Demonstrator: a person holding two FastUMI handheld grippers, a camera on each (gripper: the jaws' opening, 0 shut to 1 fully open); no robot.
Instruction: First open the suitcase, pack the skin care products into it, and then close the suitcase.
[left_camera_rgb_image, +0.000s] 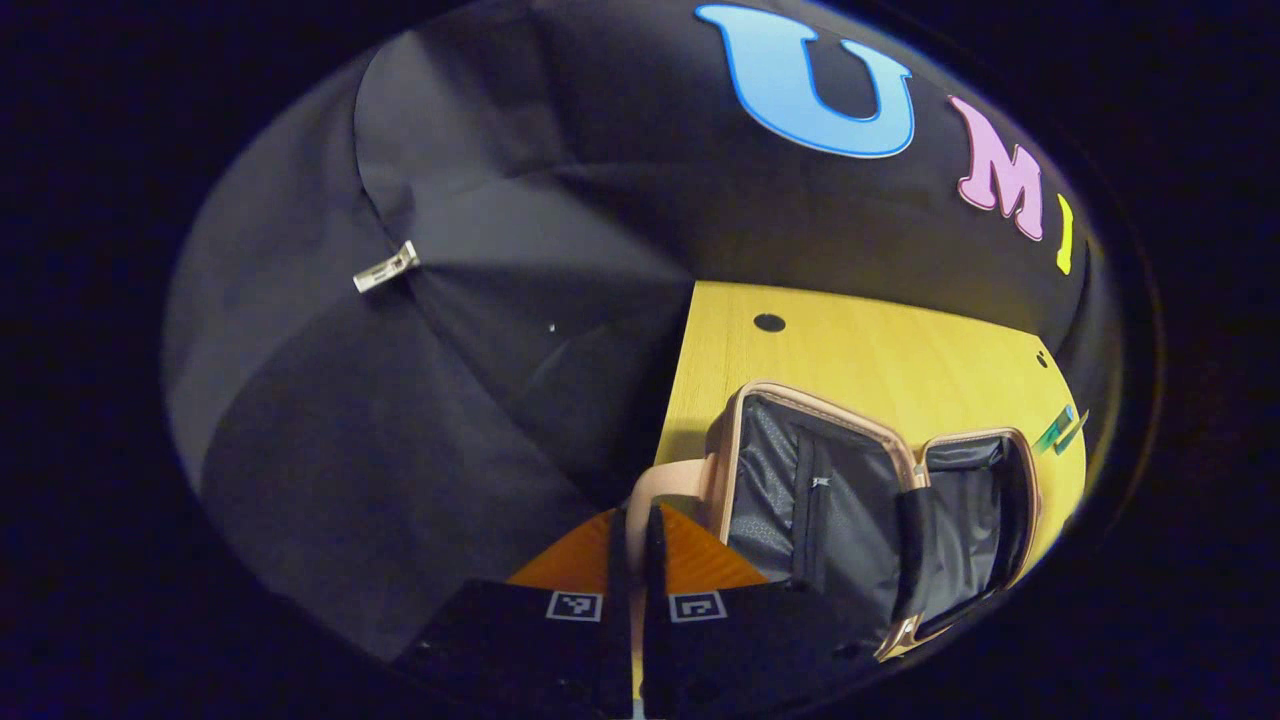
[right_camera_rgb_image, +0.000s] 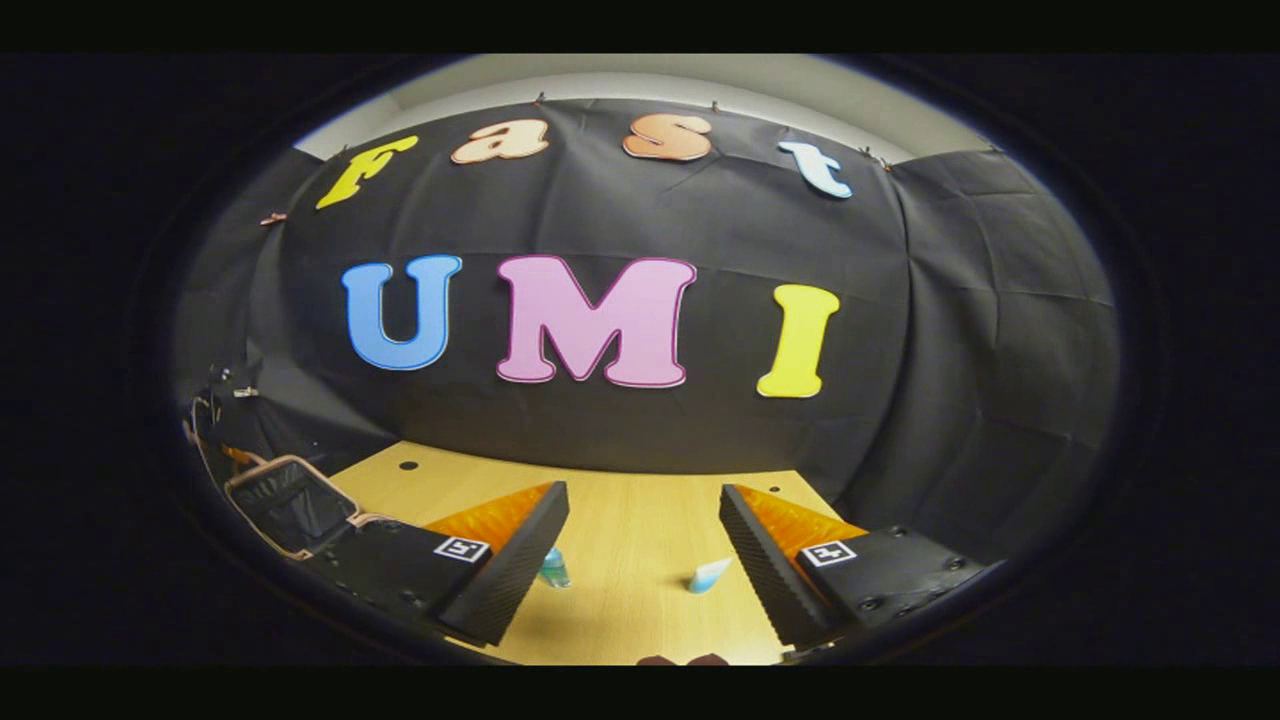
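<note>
The pink-trimmed suitcase with dark fabric lining (left_camera_rgb_image: 860, 500) lies fully open on the light wooden counter (left_camera_rgb_image: 880, 350), both halves spread flat and its lined compartments exposed. In the right gripper view the same suitcase (right_camera_rgb_image: 290, 505) sits at the far left end of the counter (right_camera_rgb_image: 630, 540). Step one, opening, is judged complete.

No products can be made out inside either half, so packing appears not yet begun. Two skin care items rest on the counter, well apart from the suitcase: a small teal bottle (right_camera_rgb_image: 553, 568) partly hidden behind one finger, and a small pale-blue tube (right_camera_rgb_image: 708, 575) lying between the fingers.

The left gripper (left_camera_rgb_image: 632, 540) has its jaws closed together, holding nothing, positioned near the suitcase's near edge. The right gripper (right_camera_rgb_image: 640, 560) has its jaws spread wide, empty, facing the two products.

Remaining, by this assessment: grasp each product, place it in the suitcase, then close the lid.
</note>
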